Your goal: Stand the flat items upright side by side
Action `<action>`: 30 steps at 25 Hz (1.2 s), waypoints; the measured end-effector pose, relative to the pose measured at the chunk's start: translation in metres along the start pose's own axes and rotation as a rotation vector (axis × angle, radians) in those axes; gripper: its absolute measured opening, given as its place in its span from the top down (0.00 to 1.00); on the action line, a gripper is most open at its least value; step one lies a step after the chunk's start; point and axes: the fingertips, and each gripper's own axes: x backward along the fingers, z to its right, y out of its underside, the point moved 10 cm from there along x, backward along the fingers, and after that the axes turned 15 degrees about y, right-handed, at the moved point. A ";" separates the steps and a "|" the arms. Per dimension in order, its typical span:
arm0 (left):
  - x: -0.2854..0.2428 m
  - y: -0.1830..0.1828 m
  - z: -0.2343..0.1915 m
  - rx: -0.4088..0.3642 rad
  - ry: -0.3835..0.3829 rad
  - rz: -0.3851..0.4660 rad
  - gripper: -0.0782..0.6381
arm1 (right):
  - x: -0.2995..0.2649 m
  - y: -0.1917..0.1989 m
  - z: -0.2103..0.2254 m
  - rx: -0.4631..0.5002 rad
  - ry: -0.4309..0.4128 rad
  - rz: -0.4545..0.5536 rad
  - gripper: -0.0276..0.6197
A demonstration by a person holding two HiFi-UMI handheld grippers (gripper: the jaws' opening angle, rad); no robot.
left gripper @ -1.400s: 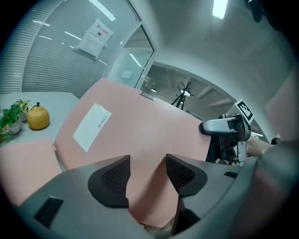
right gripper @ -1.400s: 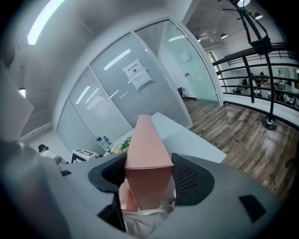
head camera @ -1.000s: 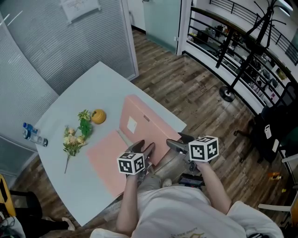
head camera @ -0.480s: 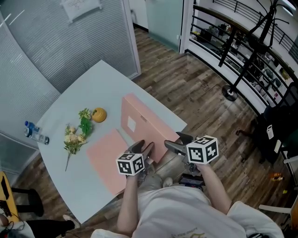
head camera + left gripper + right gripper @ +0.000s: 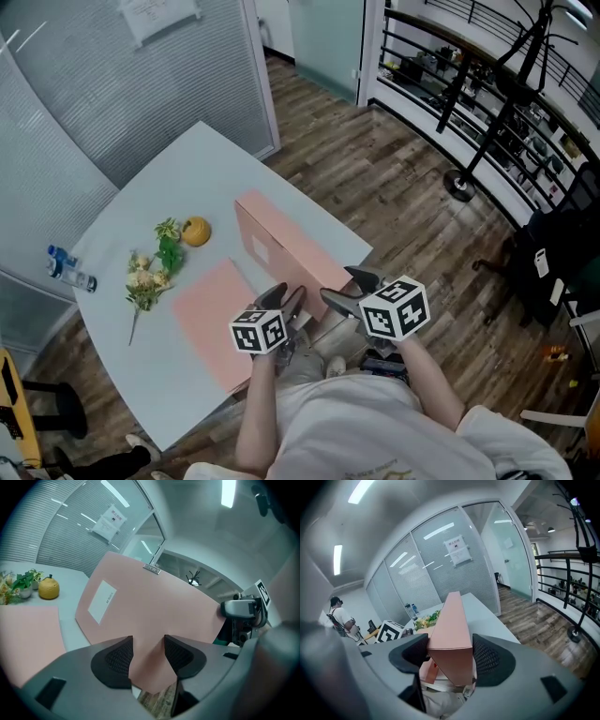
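Note:
A pink file box (image 5: 281, 239) with a white label stands tilted on its long edge on the white table (image 5: 169, 183). My right gripper (image 5: 342, 289) is shut across its narrow near end (image 5: 452, 620), with both pads against its sides. The box's near lower corner (image 5: 154, 606) fills the gap between the pads of my left gripper (image 5: 281, 300), which is shut on it. In the gripper views the jaws of the left gripper (image 5: 147, 656) and right gripper (image 5: 450, 656) frame the box. A second pink flat folder (image 5: 211, 314) lies flat to the box's left, also seen as the folder (image 5: 28, 630) in the left gripper view.
A small bunch of flowers (image 5: 150, 277) and an orange fruit (image 5: 195, 231) lie left of the box. A water bottle (image 5: 70, 272) lies at the table's far left corner. The table's near edge runs just under both grippers. A person (image 5: 340, 616) stands in the background.
The box has tipped up steeper, its face looking narrower from above. My right gripper has shifted a little left and nearer along with it. The left gripper has barely moved.

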 end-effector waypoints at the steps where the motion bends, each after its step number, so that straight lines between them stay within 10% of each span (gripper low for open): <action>1: 0.000 0.000 0.000 0.001 -0.002 -0.001 0.61 | 0.000 -0.001 -0.003 0.018 0.005 0.000 0.48; 18: 0.007 0.005 -0.018 0.094 0.042 0.030 0.60 | -0.004 0.001 -0.036 0.127 0.111 0.012 0.48; 30: 0.058 -0.030 -0.012 0.173 0.140 0.266 0.61 | 0.012 -0.039 -0.040 0.106 0.062 0.063 0.44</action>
